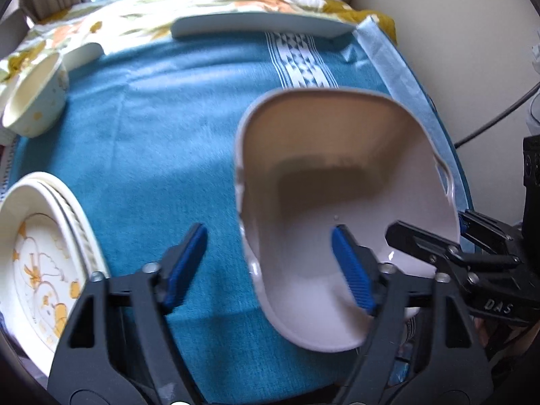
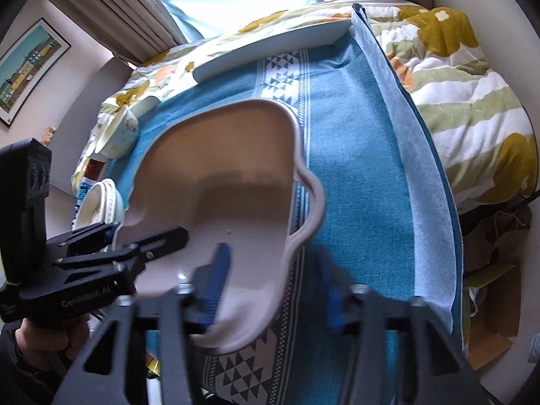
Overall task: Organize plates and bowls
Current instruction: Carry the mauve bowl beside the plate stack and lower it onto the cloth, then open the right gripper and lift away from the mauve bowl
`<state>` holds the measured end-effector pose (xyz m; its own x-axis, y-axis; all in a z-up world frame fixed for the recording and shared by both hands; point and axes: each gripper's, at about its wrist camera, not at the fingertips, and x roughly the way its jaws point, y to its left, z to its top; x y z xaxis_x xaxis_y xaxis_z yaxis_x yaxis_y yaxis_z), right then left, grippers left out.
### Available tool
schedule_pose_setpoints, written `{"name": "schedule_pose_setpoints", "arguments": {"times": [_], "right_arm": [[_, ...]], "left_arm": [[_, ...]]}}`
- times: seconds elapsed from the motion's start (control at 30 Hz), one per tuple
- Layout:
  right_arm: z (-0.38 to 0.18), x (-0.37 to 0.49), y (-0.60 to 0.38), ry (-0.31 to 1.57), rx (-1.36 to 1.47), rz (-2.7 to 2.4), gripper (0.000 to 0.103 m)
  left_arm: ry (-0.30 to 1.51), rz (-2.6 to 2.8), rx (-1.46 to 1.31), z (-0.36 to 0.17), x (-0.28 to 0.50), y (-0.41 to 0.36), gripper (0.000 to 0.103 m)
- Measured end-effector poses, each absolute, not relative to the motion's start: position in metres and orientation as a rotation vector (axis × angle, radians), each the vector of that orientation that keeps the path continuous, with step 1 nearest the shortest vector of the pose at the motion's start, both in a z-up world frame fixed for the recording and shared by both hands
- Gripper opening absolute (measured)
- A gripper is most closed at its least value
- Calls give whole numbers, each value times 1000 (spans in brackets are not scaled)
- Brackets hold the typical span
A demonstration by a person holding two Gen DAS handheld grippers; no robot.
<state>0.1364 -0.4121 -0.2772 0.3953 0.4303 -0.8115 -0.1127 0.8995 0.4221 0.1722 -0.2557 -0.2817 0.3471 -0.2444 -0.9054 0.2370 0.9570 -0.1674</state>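
A pale pink dish with looped handles point(image 1: 337, 185) lies low over the blue cloth point(image 1: 152, 135), a little blurred. My left gripper point(image 1: 270, 266) straddles its left rim: one blue pad is inside the dish, the other outside over the cloth, and both stand wide of the rim, so it is open. In the right wrist view the pink dish point(image 2: 219, 185) fills the middle. My right gripper point(image 2: 274, 290) straddles its right rim near a handle, and its pads also stand off the rim, open. Each gripper shows in the other's view: the right gripper point(image 1: 428, 227) and the left gripper point(image 2: 148, 231).
A stack of cream patterned plates point(image 1: 44, 253) sits at the near left, with a cream spotted bowl point(image 1: 37, 101) farther back. A long pale platter point(image 1: 263, 25) lies at the cloth's far edge. A floral duvet point(image 2: 455, 101) surrounds the cloth. A hand point(image 2: 40, 337) holds the left gripper.
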Motion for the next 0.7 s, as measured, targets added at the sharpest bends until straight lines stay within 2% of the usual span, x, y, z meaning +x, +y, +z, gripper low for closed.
{"name": "schedule_pose_setpoints", "arguments": {"times": [0.03,0.1,0.13,0.3,0.53,0.57,0.63,0.67,0.7], "right_arm": [[-276,136,-412,1109,317,356,59],[-273,134,-413,1101,300,365,78],[-271,132,-415,1096,294,372,81],[-252,122,-416,1066,279,378,83],[-174,107,-390,948,215,460,83],[-164,107,-385,931,210,479,83],[-140,107,-371,877,184,518,89],[-131,108,-363,846,169,532,101],[-122,107,-355,805,156,544,103]], "left_arm": [[1174,-313,-17,-280,173,-254,77],[1177,-307,-37,-276,175,-249,77],[1174,-307,-46,-273,175,-247,77],[1133,-301,-63,-245,168,-238,77],[1000,-244,-94,-158,134,-205,78],[975,-230,-104,-145,127,-197,81],[924,-191,-115,-122,117,-180,103],[895,-167,-118,-113,112,-171,103],[869,-148,-122,-106,109,-161,103]]}}
